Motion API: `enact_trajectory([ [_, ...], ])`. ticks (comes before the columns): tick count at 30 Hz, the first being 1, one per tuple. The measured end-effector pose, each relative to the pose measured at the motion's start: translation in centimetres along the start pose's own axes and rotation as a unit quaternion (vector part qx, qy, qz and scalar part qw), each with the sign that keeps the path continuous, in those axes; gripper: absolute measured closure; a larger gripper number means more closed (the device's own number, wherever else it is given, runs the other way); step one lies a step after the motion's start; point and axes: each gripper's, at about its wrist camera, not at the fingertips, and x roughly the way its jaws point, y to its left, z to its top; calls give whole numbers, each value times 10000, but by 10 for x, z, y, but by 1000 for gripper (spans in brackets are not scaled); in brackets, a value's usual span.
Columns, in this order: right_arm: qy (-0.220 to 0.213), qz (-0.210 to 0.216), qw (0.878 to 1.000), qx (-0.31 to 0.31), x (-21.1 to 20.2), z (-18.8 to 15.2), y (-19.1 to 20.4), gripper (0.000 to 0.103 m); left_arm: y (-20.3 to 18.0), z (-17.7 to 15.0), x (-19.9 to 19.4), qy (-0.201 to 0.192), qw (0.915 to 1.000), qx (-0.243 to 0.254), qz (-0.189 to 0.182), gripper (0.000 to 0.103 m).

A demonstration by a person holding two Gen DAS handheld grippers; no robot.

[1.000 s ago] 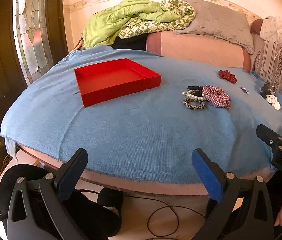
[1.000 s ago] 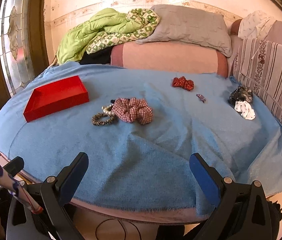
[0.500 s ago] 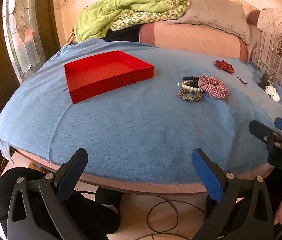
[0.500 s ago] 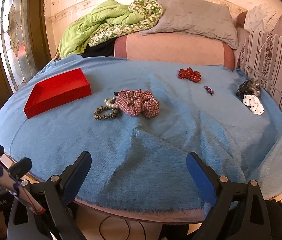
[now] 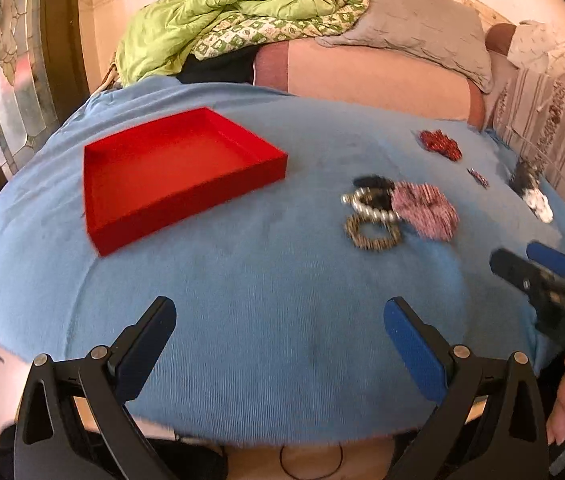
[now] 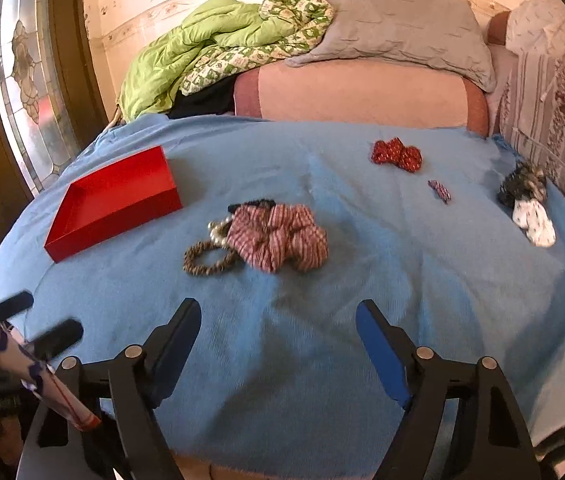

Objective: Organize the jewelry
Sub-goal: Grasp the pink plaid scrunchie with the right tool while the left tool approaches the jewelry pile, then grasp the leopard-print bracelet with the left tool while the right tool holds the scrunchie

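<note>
A red tray (image 5: 170,172) (image 6: 110,204) lies empty on the blue cloth (image 5: 274,280), left of centre. Right of it sits a cluster: a plaid pink scrunchie (image 6: 278,236) (image 5: 426,210), a pearl bracelet (image 5: 368,208) (image 6: 218,230), a brown beaded bracelet (image 6: 208,258) (image 5: 372,234) and a black band (image 5: 374,184). Farther right lie a red scrunchie (image 6: 396,154) (image 5: 440,145), a small clip (image 6: 439,190) and black and white scrunchies (image 6: 528,204). My left gripper (image 5: 278,330) hovers open over the cloth's near edge. My right gripper (image 6: 278,330), jaws closing with nothing between them, points at the cluster.
Behind the cloth are a pink bolster (image 6: 362,92), a grey pillow (image 6: 398,36) and a green quilt (image 6: 202,48). A striped cushion (image 6: 550,112) borders the right side. A stained-glass door (image 6: 26,92) stands at the left. A cable lies on the floor below the near edge.
Both grippers have moved forward over the cloth, so the tray and the jewelry cluster look closer. The right gripper's jaws have narrowed a little.
</note>
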Motion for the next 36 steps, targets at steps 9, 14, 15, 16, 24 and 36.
enact_trajectory([
  [9,414,282,9985,229,43,28,-13,19,-1,8,37,413,9990,-85,-162,0],
  [14,762,454,9952,421,85,45,-22,19,2,4,40,420,9989,-104,-178,0],
  [15,821,436,9946,460,92,46,-24,19,4,5,41,408,9989,-122,-175,0],
  [16,886,483,9932,585,101,48,-28,19,5,4,41,406,9989,-148,-172,0],
  [24,945,679,9909,675,115,47,-37,83,7,4,45,495,9983,-251,-170,0],
  [36,-961,114,9944,431,18,64,-58,85,-16,33,67,471,9976,-204,-459,0],
])
